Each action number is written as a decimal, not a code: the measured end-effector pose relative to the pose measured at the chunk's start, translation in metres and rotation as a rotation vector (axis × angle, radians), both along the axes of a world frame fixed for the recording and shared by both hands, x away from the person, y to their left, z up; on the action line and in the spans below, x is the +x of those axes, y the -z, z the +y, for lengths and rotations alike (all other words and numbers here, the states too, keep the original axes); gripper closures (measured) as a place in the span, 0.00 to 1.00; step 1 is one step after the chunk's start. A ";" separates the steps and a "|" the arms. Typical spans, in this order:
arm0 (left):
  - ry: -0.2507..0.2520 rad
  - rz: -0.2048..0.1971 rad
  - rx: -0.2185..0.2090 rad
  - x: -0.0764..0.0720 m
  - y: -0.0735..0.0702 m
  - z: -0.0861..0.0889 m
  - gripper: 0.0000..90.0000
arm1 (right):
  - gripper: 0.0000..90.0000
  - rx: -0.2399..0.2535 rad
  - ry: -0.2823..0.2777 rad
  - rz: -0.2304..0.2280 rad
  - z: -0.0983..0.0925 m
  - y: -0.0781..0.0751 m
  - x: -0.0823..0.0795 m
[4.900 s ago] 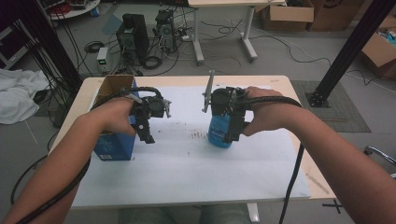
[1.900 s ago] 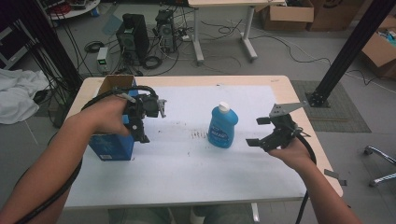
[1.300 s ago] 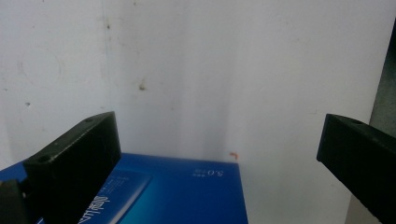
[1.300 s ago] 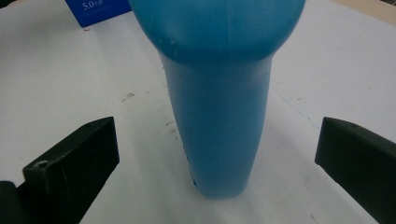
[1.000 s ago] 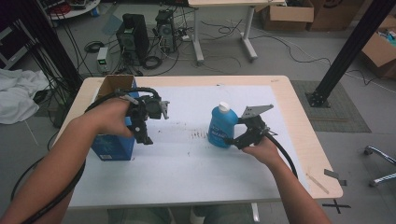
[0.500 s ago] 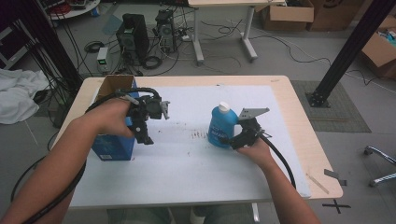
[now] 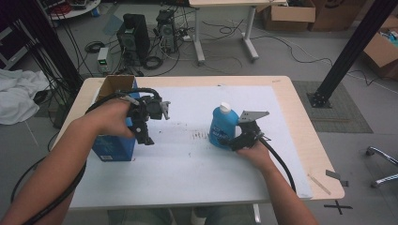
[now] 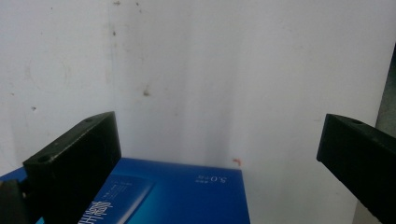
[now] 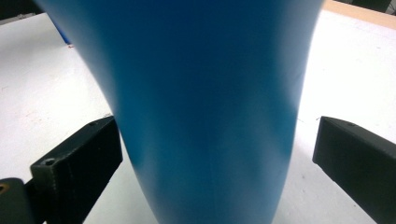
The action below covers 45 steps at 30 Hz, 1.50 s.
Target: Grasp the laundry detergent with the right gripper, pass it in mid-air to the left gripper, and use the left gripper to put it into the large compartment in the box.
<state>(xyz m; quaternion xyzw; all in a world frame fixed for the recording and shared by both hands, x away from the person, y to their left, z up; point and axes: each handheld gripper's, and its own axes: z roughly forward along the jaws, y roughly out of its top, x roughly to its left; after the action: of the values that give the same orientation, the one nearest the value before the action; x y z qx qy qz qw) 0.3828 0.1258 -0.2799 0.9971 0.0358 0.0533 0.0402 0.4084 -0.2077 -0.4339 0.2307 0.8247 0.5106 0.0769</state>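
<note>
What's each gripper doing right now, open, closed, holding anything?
Left gripper: open, holding nothing, above the blue box.
Right gripper: open around the blue bottle, not clamped.

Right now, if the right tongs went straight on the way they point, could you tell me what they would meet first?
The blue bottle. It stands upright between the open jaws of the right tongs, close ahead in the right gripper view; whether a jaw touches it already is unclear.

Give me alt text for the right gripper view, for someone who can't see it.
A blue bottle stands close up between the right gripper's two open black fingers, one on each side, with a gap showing at the right one. It stands on a white table cover.
</note>
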 end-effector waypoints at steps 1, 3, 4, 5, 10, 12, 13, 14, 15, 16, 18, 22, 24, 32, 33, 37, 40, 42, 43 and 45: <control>0.004 -0.002 -0.001 0.000 0.001 0.000 0.00 | 0.03 0.000 0.002 -0.004 0.001 0.001 0.000; 0.003 -0.001 0.004 0.000 0.001 0.000 0.00 | 0.05 0.003 0.002 -0.008 0.001 0.001 0.000; 0.003 -0.001 0.004 0.000 0.001 0.000 0.00 | 0.05 0.003 0.002 -0.008 0.001 0.001 0.000; 0.002 0.000 0.005 0.000 0.001 0.000 0.00 | 0.08 0.012 0.000 -0.017 0.001 0.001 0.000; 0.003 -0.002 0.005 0.000 0.000 0.001 0.00 | 0.13 0.023 -0.004 -0.025 0.002 0.001 0.001; 0.005 -0.002 0.006 0.000 0.000 0.001 0.00 | 0.13 0.026 -0.003 -0.023 0.002 0.001 0.001; 0.005 -0.001 0.011 0.000 0.000 0.000 0.00 | 0.15 0.021 0.003 -0.027 0.002 0.001 0.001; 0.005 -0.001 0.011 0.000 0.000 0.000 0.00 | 0.15 0.021 0.003 -0.027 0.002 0.001 0.001; 0.006 -0.003 0.009 0.000 0.000 0.000 0.00 | 0.15 0.020 0.003 -0.028 0.002 0.001 0.001; 0.004 -0.002 0.009 0.000 0.000 0.000 0.00 | 0.15 0.021 0.002 -0.026 0.002 0.001 0.001; 0.008 -0.003 0.007 0.000 0.000 -0.001 0.00 | 0.16 0.021 0.005 -0.028 0.002 0.001 0.000; 0.011 -0.002 0.009 0.000 0.000 -0.003 0.00 | 0.20 0.029 0.008 -0.028 0.001 0.001 0.000; 0.011 -0.001 0.006 0.000 0.000 -0.004 0.00 | 0.21 0.037 0.003 -0.034 0.001 0.000 0.000; 0.015 0.005 0.013 0.001 0.001 -0.005 0.00 | 0.27 0.048 -0.006 -0.043 0.002 0.001 0.000; 0.012 0.008 0.013 0.001 0.001 -0.005 0.00 | 0.28 0.060 -0.009 -0.040 0.002 0.001 0.000; 0.014 0.008 0.013 0.001 0.002 -0.005 0.00 | 0.30 0.062 -0.009 -0.043 0.002 0.001 0.000; 0.010 0.008 0.010 0.001 0.002 -0.004 0.00 | 0.30 0.062 -0.009 -0.048 0.002 0.001 0.000; 0.012 0.002 0.015 0.001 0.003 -0.004 0.00 | 0.32 0.070 0.000 -0.048 0.001 0.002 -0.001; 0.011 0.003 0.015 0.001 0.003 -0.004 0.00 | 0.33 0.068 0.003 -0.049 0.001 0.003 -0.002; 0.012 0.001 0.018 0.001 0.004 -0.003 0.00 | 0.34 0.069 0.004 -0.049 0.001 0.003 -0.002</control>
<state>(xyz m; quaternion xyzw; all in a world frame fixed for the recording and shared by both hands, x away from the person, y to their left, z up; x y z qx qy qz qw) 0.3838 0.1223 -0.2840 0.9977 0.0295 0.0529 0.0316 0.4067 -0.2071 -0.4372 0.2221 0.8041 0.5441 0.0899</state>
